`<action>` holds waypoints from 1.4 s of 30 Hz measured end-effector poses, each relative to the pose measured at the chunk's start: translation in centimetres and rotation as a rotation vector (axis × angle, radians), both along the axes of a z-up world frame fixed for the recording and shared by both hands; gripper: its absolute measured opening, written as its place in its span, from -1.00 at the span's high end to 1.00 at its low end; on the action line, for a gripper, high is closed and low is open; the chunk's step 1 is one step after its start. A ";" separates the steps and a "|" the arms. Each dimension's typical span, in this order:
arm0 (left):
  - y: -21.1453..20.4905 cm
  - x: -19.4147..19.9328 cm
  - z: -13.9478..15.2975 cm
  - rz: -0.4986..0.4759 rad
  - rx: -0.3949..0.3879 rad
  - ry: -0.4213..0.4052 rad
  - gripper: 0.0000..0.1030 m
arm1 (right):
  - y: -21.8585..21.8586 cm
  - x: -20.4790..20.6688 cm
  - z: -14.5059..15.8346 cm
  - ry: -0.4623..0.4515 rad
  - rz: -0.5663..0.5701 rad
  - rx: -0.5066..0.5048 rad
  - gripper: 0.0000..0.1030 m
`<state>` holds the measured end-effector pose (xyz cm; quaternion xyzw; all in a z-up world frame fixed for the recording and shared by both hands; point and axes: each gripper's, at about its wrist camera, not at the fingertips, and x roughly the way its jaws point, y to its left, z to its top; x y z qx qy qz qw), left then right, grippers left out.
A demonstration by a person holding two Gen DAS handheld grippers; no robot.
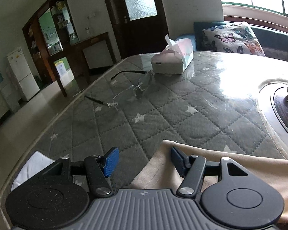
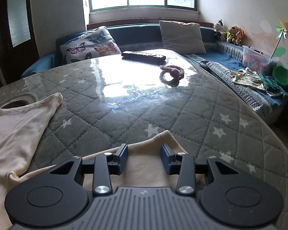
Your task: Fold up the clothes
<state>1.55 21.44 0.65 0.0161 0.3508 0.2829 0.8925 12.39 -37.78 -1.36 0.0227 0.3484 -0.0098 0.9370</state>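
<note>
A cream garment [image 2: 15,126] lies flat on the glass-topped table [image 2: 124,103] over a grey quilted star cloth. In the right wrist view one part reaches up left and another edge [image 2: 149,153] lies under my right gripper [image 2: 144,158], which is open just above the fabric. In the left wrist view the garment [image 1: 240,164] lies to the lower right. My left gripper [image 1: 143,161] is open at its corner, the right finger [image 1: 177,161] over the cloth, the left finger [image 1: 111,161] over bare table.
Rimless glasses [image 1: 128,90] and a tissue pack [image 1: 172,61] lie ahead of the left gripper. A pink hair band [image 2: 171,74] and a black remote [image 2: 144,55] lie far ahead of the right. A sofa with cushions [image 2: 90,44] lines the far side.
</note>
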 end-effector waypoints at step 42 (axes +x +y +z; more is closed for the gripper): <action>-15.9 17.9 0.7 -0.514 -0.209 0.014 -0.09 | 12.9 7.9 2.6 0.045 0.373 0.070 0.51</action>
